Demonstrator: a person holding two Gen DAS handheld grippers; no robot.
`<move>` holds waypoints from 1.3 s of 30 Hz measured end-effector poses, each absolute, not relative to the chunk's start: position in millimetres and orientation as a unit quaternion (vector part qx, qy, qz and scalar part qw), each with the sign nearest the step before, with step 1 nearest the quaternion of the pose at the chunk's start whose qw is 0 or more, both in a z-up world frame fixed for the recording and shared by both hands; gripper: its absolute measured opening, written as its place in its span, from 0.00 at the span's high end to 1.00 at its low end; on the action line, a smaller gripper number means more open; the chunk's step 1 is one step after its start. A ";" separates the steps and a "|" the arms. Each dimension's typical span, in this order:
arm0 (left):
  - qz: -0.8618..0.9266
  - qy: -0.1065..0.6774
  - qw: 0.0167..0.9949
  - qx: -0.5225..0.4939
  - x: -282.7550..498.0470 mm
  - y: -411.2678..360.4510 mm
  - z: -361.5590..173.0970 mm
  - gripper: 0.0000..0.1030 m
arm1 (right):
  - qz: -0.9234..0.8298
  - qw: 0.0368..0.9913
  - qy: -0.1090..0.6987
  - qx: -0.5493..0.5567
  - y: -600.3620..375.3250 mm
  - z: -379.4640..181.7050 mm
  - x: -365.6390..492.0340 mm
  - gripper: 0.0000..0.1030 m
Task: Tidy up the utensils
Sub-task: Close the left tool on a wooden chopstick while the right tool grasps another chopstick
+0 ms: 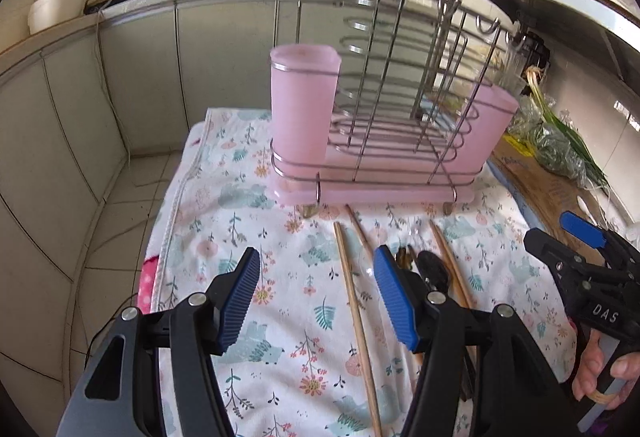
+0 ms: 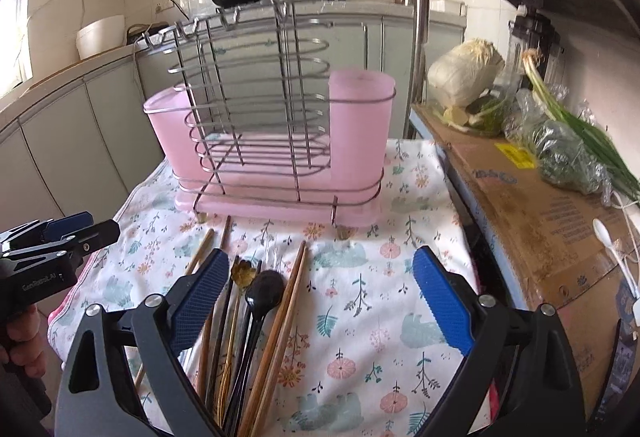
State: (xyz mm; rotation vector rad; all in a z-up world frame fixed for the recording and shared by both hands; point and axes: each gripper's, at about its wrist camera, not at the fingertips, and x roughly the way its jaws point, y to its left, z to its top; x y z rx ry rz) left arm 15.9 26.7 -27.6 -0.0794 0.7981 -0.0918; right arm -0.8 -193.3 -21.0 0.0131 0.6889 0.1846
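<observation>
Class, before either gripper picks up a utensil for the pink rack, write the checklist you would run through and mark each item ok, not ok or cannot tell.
1. Left gripper open and empty: ok.
2. Right gripper open and empty: ok.
3. Utensils within reach on the floral cloth: ok; chopsticks, black spoon and gold spoon lie loose there.
4. Utensils separated for a single pick: not ok, they lie bunched together.
5. Pink cup on the rack upright: ok.
6. Cup empty inside: cannot tell.
</observation>
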 end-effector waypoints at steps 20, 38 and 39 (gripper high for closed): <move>-0.094 0.575 0.806 -0.109 106.0 15.5 -89.4 0.79 | 0.157 0.844 0.495 0.131 -217.9 -81.1 39.2 0.67; -0.088 0.555 0.815 -0.142 97.1 52.1 -80.7 0.95 | 0.180 0.792 0.550 0.193 -216.0 -96.6 87.6 0.68; -0.088 0.554 0.815 -0.144 95.4 54.3 -80.3 0.95 | 0.180 0.786 0.558 0.196 -214.5 -100.1 91.5 0.69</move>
